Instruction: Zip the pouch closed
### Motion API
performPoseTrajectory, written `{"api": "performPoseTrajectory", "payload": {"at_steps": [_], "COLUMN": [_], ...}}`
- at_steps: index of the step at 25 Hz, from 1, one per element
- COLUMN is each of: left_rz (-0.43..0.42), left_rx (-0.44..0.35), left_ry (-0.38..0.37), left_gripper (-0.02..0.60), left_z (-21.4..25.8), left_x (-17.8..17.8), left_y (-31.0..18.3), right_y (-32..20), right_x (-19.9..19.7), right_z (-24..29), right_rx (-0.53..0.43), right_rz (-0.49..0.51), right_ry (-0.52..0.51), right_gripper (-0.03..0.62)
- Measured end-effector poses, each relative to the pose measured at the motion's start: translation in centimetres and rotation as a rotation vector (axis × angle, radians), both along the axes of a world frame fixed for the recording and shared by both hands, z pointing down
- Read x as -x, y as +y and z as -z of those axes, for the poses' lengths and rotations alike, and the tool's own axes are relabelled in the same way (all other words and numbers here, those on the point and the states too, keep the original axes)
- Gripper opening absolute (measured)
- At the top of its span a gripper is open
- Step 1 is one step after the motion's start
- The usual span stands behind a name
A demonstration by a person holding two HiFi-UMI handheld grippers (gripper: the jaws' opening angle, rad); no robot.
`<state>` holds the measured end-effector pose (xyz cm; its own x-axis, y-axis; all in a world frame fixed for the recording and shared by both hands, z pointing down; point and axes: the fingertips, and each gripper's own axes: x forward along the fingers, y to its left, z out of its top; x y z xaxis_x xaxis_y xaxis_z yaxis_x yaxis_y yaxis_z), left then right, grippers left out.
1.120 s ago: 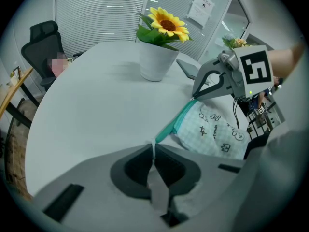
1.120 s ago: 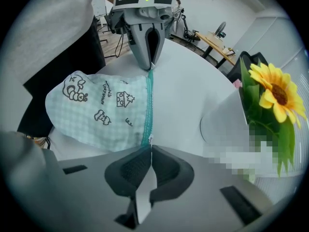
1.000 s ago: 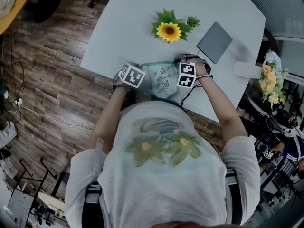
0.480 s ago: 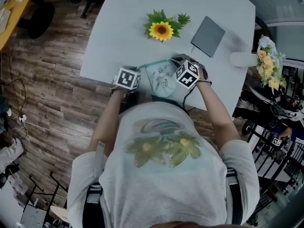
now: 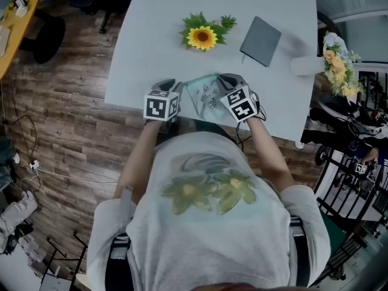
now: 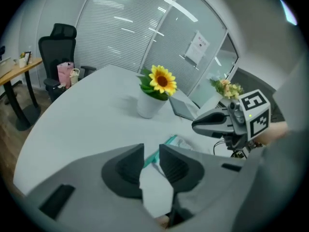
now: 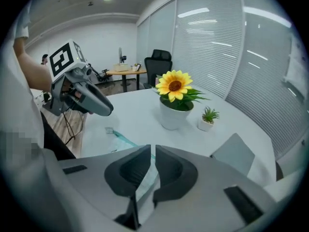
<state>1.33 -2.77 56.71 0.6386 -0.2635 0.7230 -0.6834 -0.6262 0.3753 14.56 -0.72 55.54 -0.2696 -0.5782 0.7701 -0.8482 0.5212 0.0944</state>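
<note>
The left hand-held gripper (image 6: 151,152) has just been opening. Its jaws stand partly apart, with the pale mint fabric pouch (image 5: 206,94) showing in the gap but unpinched. The right hand-held gripper (image 7: 151,153) is all but closed on the pouch's fabric. Both have lifted since a second ago, the pouch lying between them at the white table's (image 5: 151,35) near edge — a release suggesting the zipping is likely done.

potted sunflower (image 5: 202,37), grey notebook (image 5: 260,33), small succulent (image 5: 228,22)

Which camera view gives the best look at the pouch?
The head view: the pouch shows most of its printed face from above. The left gripper view and the right gripper view each catch only a pale fabric sliver and a bit of the teal zip edge.
</note>
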Motion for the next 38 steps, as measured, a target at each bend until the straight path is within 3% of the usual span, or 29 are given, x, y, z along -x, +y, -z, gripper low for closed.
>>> {"api": "performPoseTrajectory", "payload": {"at_steps": [5, 14, 25, 38], "left_rz": [-0.037, -0.066, -0.159, -0.213], "left_rx": [-0.067, -0.188, -0.23, -0.254], "left_ry": [0.073, 0.181, 0.256, 0.252], "left_gripper": [0.078, 0.005, 0.005, 0.005], "left_z": [3.8, 9.0, 12.3, 13.0], "left_x": [-1.5, -3.5, -4.4, -3.1], "left_y": [0.8, 1.5, 3.8, 4.3], "right_y": [0.3, 1.4, 3.8, 5.4], "right_x": [0.2, 1.8, 4.5, 5.4], "right_z": [3.0, 7.5, 10.0, 12.0], "right_rx": [-0.076, -0.193, -0.235, -0.289], "right_rz": [-0.171, -0.31, -0.372, -0.445], "right_ry": [-0.055, -0.107, -0.126, -0.147], "right_gripper": [0.021, 0.018, 0.015, 0.015]}}
